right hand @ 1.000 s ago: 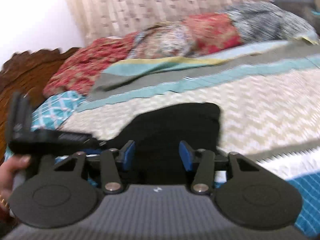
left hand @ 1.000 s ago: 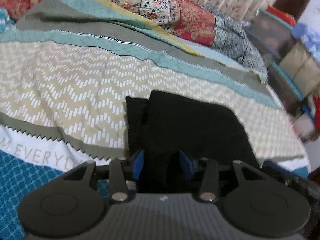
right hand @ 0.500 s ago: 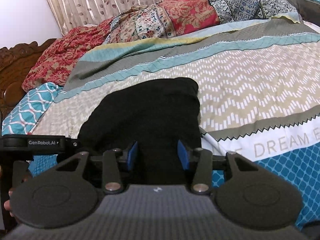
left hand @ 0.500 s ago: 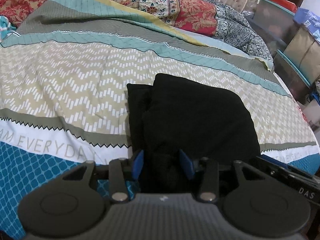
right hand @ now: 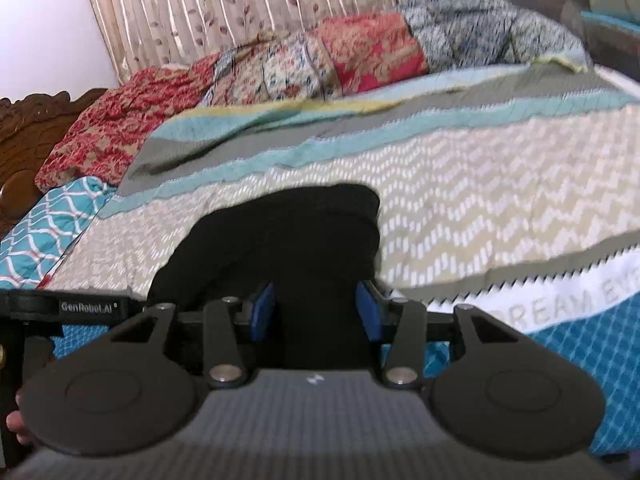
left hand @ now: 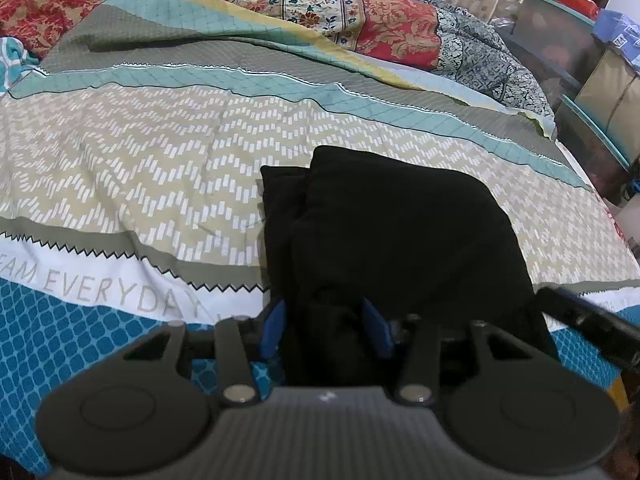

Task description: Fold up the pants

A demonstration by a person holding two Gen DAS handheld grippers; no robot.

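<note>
Left wrist view: I am looking down over my left tool (left hand: 324, 326) at the black pants (left hand: 400, 232), which are lying folded into a thick bundle on the patterned bedspread (left hand: 160, 168).
Left tool: its blue pads (left hand: 276, 326) are opening, with the near edge of the pants bunching up between them; I cannot tell whether they are pressing on the cloth.
Pants position: they are sitting on the zigzag band, near the lettered stripe.
Right wrist view: I am seeing my right tool (right hand: 316, 316) over the same pants (right hand: 288, 232), with the quilt (right hand: 320, 60) and curtain (right hand: 240, 4) behind.
Right tool: its pads (right hand: 366, 316) are standing apart with black cloth between them; I cannot tell if they are gripping.
Blur: this view is smearing.
</note>
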